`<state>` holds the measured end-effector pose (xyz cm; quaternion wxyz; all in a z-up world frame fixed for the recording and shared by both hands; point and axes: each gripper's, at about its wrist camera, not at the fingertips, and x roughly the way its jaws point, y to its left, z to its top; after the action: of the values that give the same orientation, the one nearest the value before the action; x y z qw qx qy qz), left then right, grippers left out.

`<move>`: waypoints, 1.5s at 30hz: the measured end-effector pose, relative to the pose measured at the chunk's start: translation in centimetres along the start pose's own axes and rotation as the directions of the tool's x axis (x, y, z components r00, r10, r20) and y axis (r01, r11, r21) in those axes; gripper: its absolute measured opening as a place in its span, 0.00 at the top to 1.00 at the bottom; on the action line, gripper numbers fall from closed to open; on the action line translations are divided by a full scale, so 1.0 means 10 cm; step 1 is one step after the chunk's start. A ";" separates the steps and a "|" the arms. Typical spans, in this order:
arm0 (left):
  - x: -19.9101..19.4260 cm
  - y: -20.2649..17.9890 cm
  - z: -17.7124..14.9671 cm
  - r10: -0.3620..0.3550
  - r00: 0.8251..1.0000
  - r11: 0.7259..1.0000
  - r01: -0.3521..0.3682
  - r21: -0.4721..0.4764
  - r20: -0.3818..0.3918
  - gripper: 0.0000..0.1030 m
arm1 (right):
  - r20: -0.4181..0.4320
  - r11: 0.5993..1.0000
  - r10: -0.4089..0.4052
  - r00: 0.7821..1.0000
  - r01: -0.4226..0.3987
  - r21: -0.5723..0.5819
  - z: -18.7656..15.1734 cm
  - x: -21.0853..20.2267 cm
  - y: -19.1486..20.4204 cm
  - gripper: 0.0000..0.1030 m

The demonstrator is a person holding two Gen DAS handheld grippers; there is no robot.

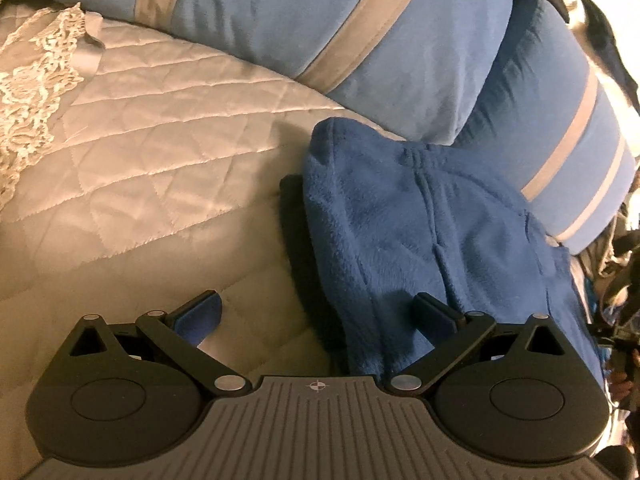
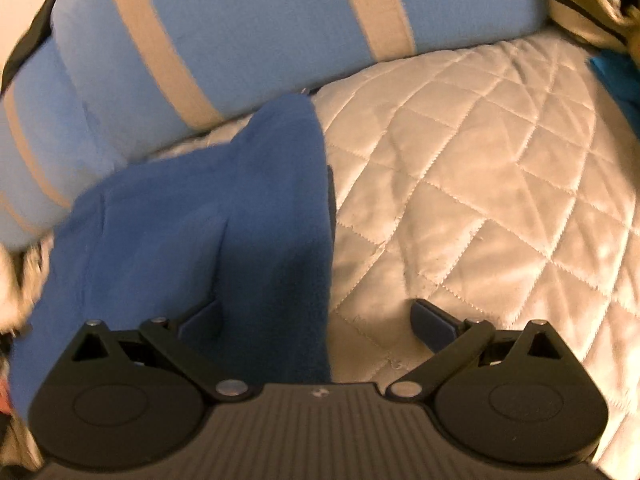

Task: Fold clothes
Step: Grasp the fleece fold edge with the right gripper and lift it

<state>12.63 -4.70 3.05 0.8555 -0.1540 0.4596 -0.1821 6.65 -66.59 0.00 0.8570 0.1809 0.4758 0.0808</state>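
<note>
A dark blue fleece garment (image 1: 420, 232) lies folded on the quilted cream bedspread (image 1: 160, 152). In the left wrist view it fills the right half, its left folded edge running down between my fingers. My left gripper (image 1: 318, 316) is open, one finger over the quilt, the other over the fleece. In the right wrist view the same garment (image 2: 192, 232) lies at the left, its right edge between the fingers. My right gripper (image 2: 318, 320) is open, left finger on the fleece, right finger above the bedspread (image 2: 480, 200).
Two light blue pillows with grey stripes (image 1: 320, 20) (image 2: 240, 28) lie behind the garment. A lace-trimmed cloth (image 1: 36, 80) sits at the far left. A striped fabric (image 2: 580, 4) and a turquoise item (image 2: 616, 80) lie at the right edge.
</note>
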 end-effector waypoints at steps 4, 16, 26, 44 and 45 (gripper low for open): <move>0.01 0.10 0.08 -0.068 0.998 0.996 0.067 -0.066 -0.005 0.00 | 0.004 0.996 -0.053 0.999 0.053 -0.065 0.00 0.02 0.12 0.00; 0.17 0.36 0.09 -0.412 0.909 0.886 0.384 -0.261 -0.059 0.01 | 0.045 0.897 0.355 0.934 -0.353 0.265 0.19 0.08 -0.50 0.01; 0.25 0.33 0.10 -0.483 0.872 0.851 0.447 -0.276 -0.079 0.01 | -0.050 0.863 0.477 0.877 -0.457 0.213 0.25 0.24 -0.35 0.04; 0.26 0.40 0.04 -0.440 0.896 0.847 0.388 -0.364 -0.066 0.72 | -0.089 0.871 0.449 0.889 -0.413 0.265 0.24 0.32 -0.39 0.51; 0.25 0.39 0.04 -0.431 0.900 0.851 0.379 -0.363 -0.069 0.73 | -0.098 0.874 0.446 0.890 -0.409 0.264 0.23 0.33 -0.38 0.54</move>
<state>14.92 -2.33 -0.26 0.7214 -0.3794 0.5032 -0.2872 10.24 -69.65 -2.96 0.7503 0.3754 0.4954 0.2252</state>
